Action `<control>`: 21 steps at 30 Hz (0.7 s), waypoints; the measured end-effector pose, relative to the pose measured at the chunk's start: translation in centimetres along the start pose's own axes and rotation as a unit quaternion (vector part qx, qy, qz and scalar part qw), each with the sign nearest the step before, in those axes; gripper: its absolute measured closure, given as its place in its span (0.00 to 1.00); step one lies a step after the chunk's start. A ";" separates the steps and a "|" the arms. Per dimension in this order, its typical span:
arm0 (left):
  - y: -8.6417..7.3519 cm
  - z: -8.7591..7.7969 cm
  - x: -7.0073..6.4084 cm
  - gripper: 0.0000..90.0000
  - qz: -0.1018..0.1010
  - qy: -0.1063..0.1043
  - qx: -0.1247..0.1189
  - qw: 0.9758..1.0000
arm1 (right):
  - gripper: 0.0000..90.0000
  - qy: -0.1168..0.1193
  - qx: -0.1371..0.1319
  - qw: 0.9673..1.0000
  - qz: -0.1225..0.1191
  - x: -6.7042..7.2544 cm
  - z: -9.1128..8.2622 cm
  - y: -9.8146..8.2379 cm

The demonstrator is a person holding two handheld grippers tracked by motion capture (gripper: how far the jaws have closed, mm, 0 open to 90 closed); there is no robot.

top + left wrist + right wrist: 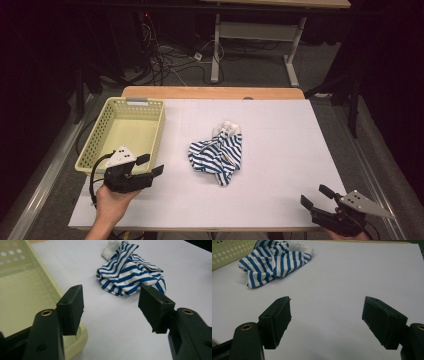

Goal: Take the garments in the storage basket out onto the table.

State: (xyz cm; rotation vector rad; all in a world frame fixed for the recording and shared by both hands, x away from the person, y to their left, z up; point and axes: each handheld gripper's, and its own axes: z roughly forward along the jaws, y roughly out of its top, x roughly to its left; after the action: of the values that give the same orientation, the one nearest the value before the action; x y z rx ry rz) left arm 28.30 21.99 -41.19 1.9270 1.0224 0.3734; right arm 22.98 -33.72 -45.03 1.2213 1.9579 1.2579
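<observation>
A crumpled blue-and-white striped cloth (pixel 218 154) lies in the middle of the white table top (pixel 280 135); it also lies ahead in the left gripper view (pixel 130 272) and at the upper left of the right gripper view (pixel 272 261). My left gripper (pixel 150 165) is held by a hand at the front left, beside the basket's near corner, pointing toward the cloth, jaws open and empty (pixel 111 306). My right gripper (pixel 315 196) rests at the front right corner, jaws open with nothing between them (pixel 327 320).
A pale yellow perforated basket (pixel 95 145) stands empty at the table's left side; its rim (pixel 82 332) is just under my left jaw. Beyond the table's far edge are a desk frame and cables on the floor.
</observation>
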 end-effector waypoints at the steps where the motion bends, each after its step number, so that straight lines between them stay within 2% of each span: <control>1: -0.1 0.0 0.0 0.40 -0.001 0.001 -0.001 1.000 | 0.26 0.000 0.000 1.000 0.000 0.0 0.0 0.0; 21: -2.4 -1.1 -0.2 0.40 -0.005 0.016 -0.018 1.000 | 0.26 0.000 0.000 1.000 -0.001 0.0 0.0 0.0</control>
State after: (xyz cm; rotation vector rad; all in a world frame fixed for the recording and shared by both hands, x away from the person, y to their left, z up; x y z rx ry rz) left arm 26.32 23.06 -42.55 1.8886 1.0404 0.4156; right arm 22.95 -33.69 -45.03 1.2175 1.9584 1.2574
